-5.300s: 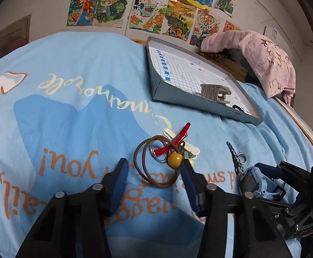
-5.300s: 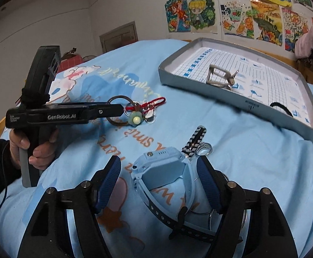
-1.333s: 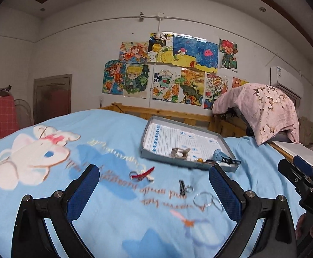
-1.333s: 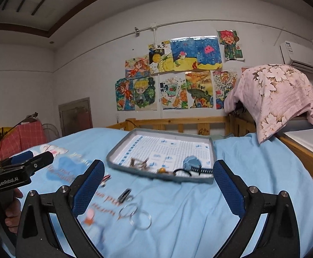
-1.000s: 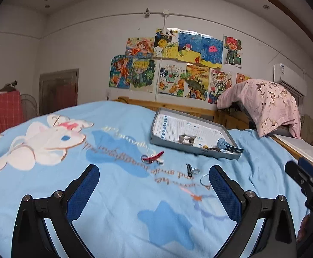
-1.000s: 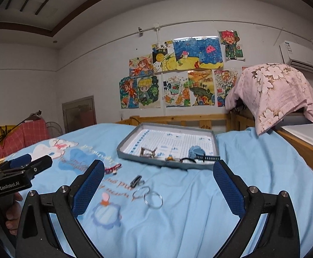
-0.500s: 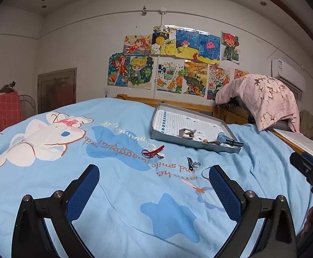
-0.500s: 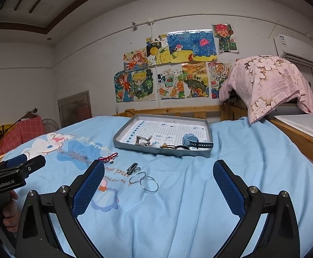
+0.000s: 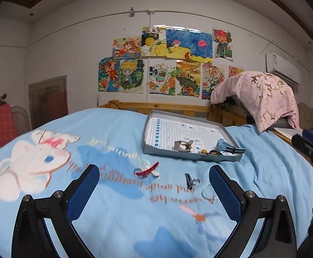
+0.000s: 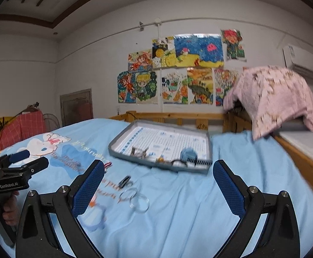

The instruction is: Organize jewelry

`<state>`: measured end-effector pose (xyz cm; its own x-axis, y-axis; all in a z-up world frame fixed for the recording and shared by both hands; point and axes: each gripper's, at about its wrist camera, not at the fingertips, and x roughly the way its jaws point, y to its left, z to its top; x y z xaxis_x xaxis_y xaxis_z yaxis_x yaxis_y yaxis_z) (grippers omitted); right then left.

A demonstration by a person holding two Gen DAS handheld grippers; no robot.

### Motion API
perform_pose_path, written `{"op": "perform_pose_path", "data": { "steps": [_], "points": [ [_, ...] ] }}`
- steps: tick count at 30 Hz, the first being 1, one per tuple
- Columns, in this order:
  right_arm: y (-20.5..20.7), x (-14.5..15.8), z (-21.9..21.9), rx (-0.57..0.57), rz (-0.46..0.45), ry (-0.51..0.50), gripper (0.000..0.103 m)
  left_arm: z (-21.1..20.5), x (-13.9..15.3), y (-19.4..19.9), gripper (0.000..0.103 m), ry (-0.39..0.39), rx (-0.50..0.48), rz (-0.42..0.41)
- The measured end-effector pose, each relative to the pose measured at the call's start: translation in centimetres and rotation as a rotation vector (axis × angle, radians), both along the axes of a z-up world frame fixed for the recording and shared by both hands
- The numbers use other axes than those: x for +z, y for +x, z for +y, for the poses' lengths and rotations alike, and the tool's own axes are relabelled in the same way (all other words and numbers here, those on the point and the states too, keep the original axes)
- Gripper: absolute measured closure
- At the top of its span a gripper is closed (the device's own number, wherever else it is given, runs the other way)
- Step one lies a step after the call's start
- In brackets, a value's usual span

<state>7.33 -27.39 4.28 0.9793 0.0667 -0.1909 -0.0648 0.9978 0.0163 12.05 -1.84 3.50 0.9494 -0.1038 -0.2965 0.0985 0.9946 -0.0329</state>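
Surface: my view shows a bed under a soft light-blue cartoon blanket (image 9: 113, 225); white wall with taped children's drawings (image 9: 167, 64) at upper centre.

One shallow grey tray (image 9: 190, 158), grid-lined, centre right, holding one blue watch (image 9: 223, 145), one hair claw (image 9: 183, 145), one yellow bead (image 9: 203, 151).

Loose on the blanket: one red-cord charm (image 9: 146, 172), one dark clip (image 9: 188, 180), two clear rings (image 10: 135, 197).

Left gripper (image 9: 154, 190) and right gripper (image 10: 158, 188): my jaws spread wide, empty.

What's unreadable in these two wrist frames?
- Right wrist: grey tray contents smeared by motion blur; small pieces indistinct.
- Right wrist: red cord charm mostly hidden behind the right gripper's blue finger pad.
- Left wrist: clear rings partly covered by the left gripper's pad.
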Motion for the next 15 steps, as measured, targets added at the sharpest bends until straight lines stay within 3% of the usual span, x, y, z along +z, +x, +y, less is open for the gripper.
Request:
{"op": "perform_pose_path", "data": {
  "steps": [7,15],
  "points": [
    [4.4,2.0,-0.6,0.006,-0.020,-0.016,0.004,0.2,0.0,5.2,0.000,-0.020,-0.006,0.033],
    [9.7,-0.5,0.5,0.016,0.039,0.017,0.004,-0.7,-1.9,10.2,0.000,-0.016,-0.060,0.098]
  ]
}}
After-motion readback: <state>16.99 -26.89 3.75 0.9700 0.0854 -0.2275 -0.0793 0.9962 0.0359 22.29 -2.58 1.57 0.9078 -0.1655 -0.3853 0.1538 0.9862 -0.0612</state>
